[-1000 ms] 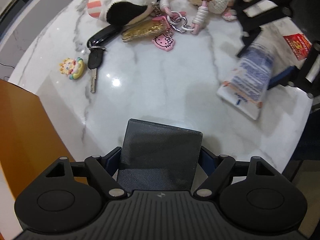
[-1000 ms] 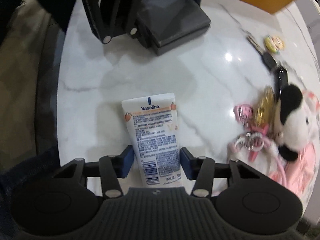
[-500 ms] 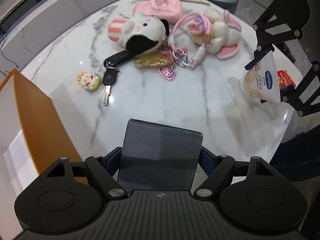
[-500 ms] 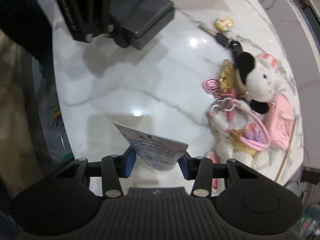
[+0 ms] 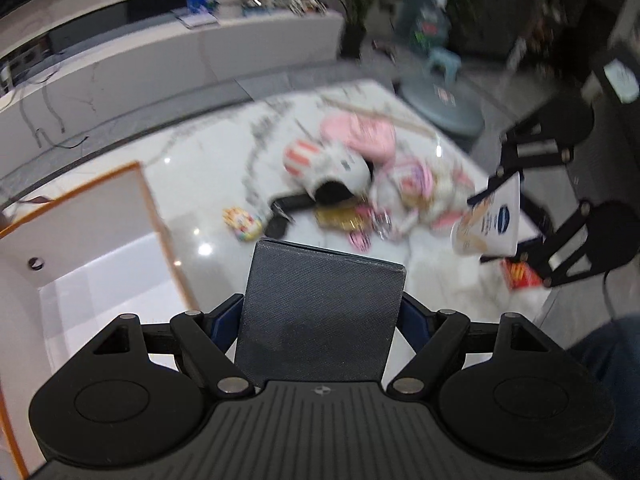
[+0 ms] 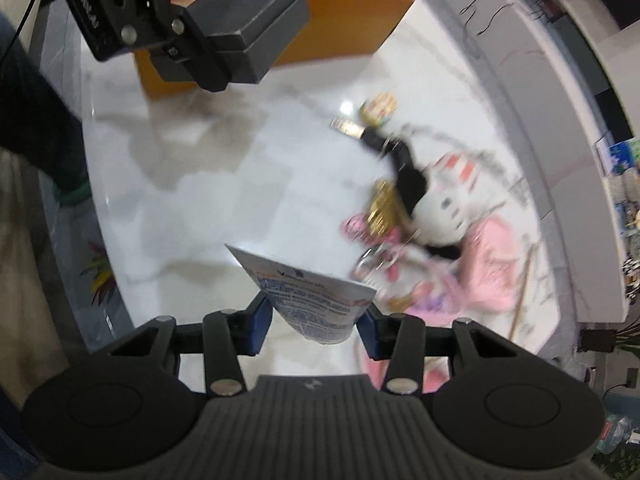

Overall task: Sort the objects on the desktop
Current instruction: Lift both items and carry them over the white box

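My left gripper [image 5: 322, 316] is shut on a dark grey box [image 5: 320, 312] and holds it in the air above the marble table [image 5: 208, 168]; the box also shows in the right wrist view [image 6: 248, 48]. My right gripper [image 6: 316, 320] is shut on a white Vaseline tube [image 6: 312, 304], lifted off the table; the tube also shows in the left wrist view [image 5: 490, 220]. An orange-edged white storage box [image 5: 92, 236] stands at the left, just beside the grey box.
A pile of plush toys [image 5: 340, 164], pink pouch [image 5: 360, 132], key and keychains [image 5: 280, 220] and a small round charm [image 5: 242, 222] lies mid-table. A red packet [image 5: 520, 274] lies near the right edge. A stool [image 5: 440, 96] stands beyond the table.
Both grippers rose from the table with their loads. The left one lifted the grey box and swung toward the orange-edged box. The right one raised and tilted the tube.
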`<state>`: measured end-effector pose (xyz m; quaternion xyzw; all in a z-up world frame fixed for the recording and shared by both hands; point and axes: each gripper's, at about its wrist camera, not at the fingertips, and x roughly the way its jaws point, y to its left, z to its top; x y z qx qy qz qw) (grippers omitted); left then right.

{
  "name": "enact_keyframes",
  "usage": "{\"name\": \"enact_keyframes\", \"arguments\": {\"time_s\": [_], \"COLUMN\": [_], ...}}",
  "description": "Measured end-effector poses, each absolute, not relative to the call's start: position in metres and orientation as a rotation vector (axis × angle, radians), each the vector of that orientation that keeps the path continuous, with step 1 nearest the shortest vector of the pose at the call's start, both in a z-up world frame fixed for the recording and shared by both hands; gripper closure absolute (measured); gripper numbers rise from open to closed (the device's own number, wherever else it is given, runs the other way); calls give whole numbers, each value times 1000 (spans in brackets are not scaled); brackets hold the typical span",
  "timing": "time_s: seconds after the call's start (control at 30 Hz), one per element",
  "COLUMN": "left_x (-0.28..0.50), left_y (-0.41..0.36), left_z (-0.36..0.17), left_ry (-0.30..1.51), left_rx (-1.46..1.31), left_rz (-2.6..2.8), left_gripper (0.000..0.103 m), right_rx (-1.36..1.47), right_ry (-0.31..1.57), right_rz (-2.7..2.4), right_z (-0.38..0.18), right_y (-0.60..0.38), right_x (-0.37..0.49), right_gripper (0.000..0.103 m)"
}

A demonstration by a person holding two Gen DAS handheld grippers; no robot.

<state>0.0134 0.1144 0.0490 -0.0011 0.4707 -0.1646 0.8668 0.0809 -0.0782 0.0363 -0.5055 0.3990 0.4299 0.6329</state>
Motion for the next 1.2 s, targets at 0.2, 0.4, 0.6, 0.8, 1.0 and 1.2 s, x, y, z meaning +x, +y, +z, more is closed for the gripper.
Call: {"name": "enact_keyframes", "arguments": {"time_s": [0.2,0.4,0.6,0.8,1.0,1.2], "left_x": [5,-1,-13,-8,-9,-9], "left_y": [180,230,265,285,290,288], "left_z": [63,48,40,17,-4,-5], "left_ry": [936,982,997,1085,1157,1153], "left_rx": [-132,-169,-197,-202,-169,-173], "left_rz": [-235,-105,-41,-2,11,1], "left_gripper": [10,10,10,10,10,10], "right_rx": [-1169,-1209,-1203,-1198,-1230,-1268], "right_ry": [806,702,624,611,615,636], "right_rz": [1018,1086,1184,1260,1276,1290], "right_z": [73,96,102,81,57,29], "right_y": [-39,17,75,125,157,178], "right_x": [78,70,56,47,51,54], "right_gripper": [55,55,55,55,55,55]}}
